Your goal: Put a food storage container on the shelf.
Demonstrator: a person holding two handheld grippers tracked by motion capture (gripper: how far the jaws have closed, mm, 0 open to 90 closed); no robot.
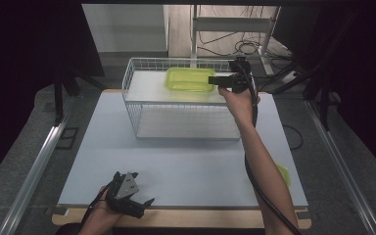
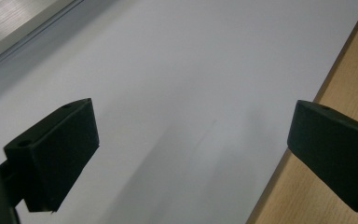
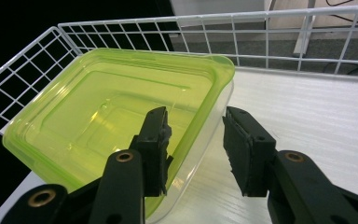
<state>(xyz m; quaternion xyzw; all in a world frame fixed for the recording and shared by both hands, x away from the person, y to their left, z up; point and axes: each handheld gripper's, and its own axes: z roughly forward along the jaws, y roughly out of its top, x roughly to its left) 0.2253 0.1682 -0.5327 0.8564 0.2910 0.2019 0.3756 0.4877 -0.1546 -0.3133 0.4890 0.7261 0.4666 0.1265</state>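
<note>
Wire shelf [image 3: 121, 30]: green container [image 3: 98, 112] rim between right tool [image 3: 193, 149] pads, unclamped.

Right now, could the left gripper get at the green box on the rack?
Probably not from there. The left gripper sits open at the table's near edge, while the green box lies on the rack's top shelf at the far side, with the right gripper already straddling its wall.

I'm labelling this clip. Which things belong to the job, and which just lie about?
In the job:
green tub
wire rack
right tool, jaws astride the tub's wall

Lying about:
left tool, open over the table
green lid at the table's edge
</note>
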